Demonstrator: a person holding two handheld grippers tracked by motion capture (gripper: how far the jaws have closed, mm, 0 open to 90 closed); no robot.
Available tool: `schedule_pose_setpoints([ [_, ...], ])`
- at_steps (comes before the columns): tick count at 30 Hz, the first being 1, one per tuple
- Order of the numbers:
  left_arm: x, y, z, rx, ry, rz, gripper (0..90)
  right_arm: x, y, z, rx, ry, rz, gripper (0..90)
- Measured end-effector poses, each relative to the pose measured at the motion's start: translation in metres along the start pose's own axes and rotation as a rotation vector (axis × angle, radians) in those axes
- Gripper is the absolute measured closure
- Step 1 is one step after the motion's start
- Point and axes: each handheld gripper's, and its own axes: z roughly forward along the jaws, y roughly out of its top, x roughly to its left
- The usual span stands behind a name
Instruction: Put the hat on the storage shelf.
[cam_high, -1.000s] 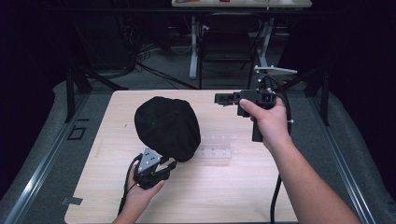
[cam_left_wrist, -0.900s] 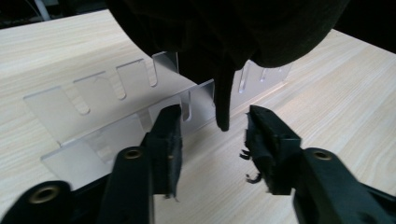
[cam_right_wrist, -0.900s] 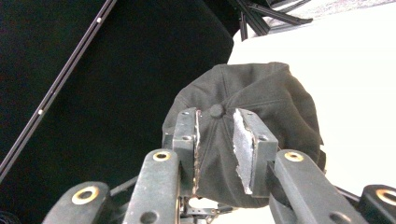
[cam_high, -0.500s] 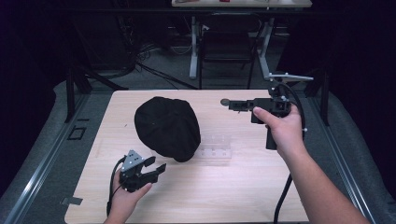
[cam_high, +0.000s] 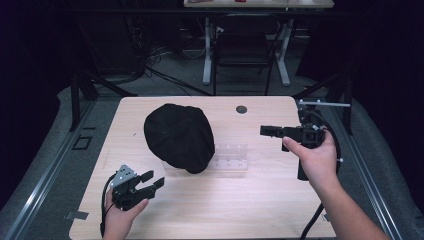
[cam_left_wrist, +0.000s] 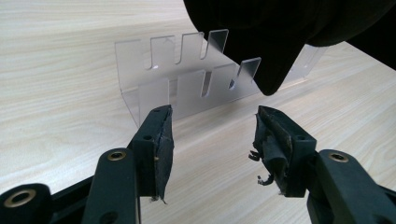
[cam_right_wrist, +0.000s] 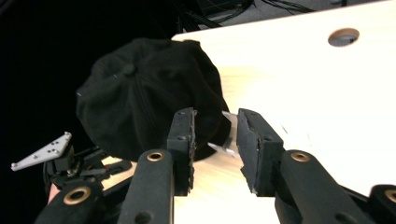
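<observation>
- Near the middle of the table (cam_high: 260, 200), a black cap (cam_high: 179, 136) is being seen lying crown up, its brim edge overlapping a clear slotted rack (cam_high: 229, 157) just beside it.
- At the near left corner, the left tongs (cam_high: 152, 181) are being held wide open and empty, pointing toward the rack and cap brim.
- At the right side, the right tongs (cam_high: 266, 131) are being held above the table, parted a moderate way, with nothing between them.
- The cap is being judged soft, light and floppy; the stiffer brim or a pinch of crown fabric is being favoured as a hold.
- The rack is being judged rigid, slick and easily pushed aside.
- The cap's underside and the rack's far end are being hidden, and the rack's transparent edges are being lost against the wood in the high view.
</observation>
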Motion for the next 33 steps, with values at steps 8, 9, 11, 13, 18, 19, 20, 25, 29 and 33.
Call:
schedule_pose_setpoints([
  [8,0.008,-0.014,0.0,0.017,0.024,0.009,47.3,-0.018,-0.027,0.002,0.006,-0.079,-0.014,66.0],
  [9,0.01,-0.015,0.0,0.023,0.024,0.001,47.3,-0.02,-0.03,0.002,0.013,-0.084,-0.014,65.9],
  [11,0.01,-0.017,0.001,0.021,0.023,-0.002,47.3,-0.024,-0.037,0.003,0.008,-0.109,-0.03,65.4],
  [13,0.012,-0.019,0.002,0.032,0.026,-0.011,47.3,-0.032,-0.051,0.006,0.016,-0.134,-0.026,65.0],
  [18,0.011,-0.021,0.003,0.029,0.026,-0.015,47.3,-0.042,-0.078,0.015,0.018,-0.185,-0.06,63.6],
  [19,0.011,-0.021,0.002,0.026,0.027,-0.014,47.3,-0.044,-0.084,0.017,0.016,-0.194,-0.063,63.4],
  [20,0.011,-0.021,0.002,0.026,0.027,-0.014,47.3,-0.046,-0.089,0.019,0.011,-0.2,-0.076,62.8],
  [25,0.01,-0.022,0.003,0.025,0.028,-0.017,47.3,-0.053,-0.106,0.025,-0.01,-0.242,-0.119,59.6],
  [29,0.009,-0.023,0.004,0.031,0.017,-0.01,47.4,-0.059,-0.119,0.027,-0.029,-0.257,-0.121,58.3],
  [33,0.006,-0.023,0.005,0.027,0.02,-0.005,47.5,-0.064,-0.132,0.029,-0.043,-0.272,-0.142,56.9],
])
